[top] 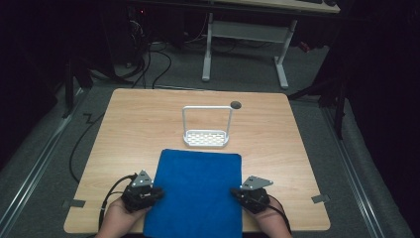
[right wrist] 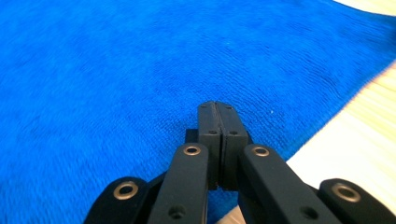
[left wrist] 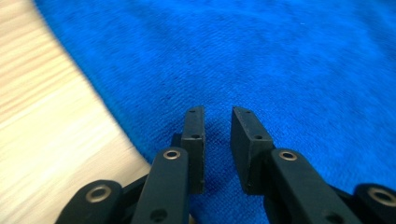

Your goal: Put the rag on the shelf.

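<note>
A blue towel (top: 198, 191) lies flat on the near half of the wooden table (top: 138, 119), reaching its front edge. My left gripper (top: 158, 192) sits at the towel's left edge. In the left gripper view the left gripper (left wrist: 218, 112) hangs low over the towel (left wrist: 280, 56) with a narrow gap between its jaws and nothing in it. My right gripper (top: 234, 192) is at the towel's right edge. In the right gripper view the right gripper (right wrist: 217, 105) has its jaws pressed together just above the towel (right wrist: 116, 60), close to the cloth's edge.
A white rack (top: 206, 138) with a tall loop handle stands just beyond the towel's far edge. A small dark round hole (top: 236, 104) marks the table behind it. Grey tape pieces (top: 73, 203) lie near both front corners. A white desk frame (top: 282, 64) stands on the floor beyond.
</note>
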`<state>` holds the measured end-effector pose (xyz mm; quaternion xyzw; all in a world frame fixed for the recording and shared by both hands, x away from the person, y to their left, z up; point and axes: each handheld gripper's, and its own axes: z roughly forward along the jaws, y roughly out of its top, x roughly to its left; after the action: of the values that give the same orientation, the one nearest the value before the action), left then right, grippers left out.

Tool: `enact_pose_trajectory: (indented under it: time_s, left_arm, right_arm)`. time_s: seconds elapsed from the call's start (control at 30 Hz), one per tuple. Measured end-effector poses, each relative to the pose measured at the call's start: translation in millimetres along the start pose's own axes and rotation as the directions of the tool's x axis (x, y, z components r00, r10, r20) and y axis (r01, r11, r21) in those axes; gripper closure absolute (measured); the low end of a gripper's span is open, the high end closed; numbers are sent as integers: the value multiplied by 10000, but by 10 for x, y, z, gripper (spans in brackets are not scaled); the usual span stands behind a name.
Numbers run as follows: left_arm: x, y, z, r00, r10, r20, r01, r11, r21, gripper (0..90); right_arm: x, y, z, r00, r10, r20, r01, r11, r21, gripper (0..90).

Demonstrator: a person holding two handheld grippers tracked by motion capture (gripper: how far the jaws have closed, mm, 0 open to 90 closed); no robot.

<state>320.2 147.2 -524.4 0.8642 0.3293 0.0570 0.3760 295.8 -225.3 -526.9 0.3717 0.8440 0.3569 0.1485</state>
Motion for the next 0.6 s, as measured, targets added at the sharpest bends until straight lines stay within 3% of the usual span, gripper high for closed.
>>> enact_pose_trajectory:
  time_s: [0.13,0.3,0.6]
  left_arm:
    - [-174,73,114,9976,689,-46,-689,9976,-50,759]
    - [-194,100,167,9976,693,3,-693,9974,-219,756]
    - [-97,76,140,9978,608,-251,-616,9975,-355,760]
  right_arm:
    - [-162,-81,-87,9984,363,424,-361,9993,-45,900]
    - [-284,-102,-104,9960,661,609,-654,9978,-132,900]
    - [-305,-58,-51,9955,645,694,-633,9978,-196,900]
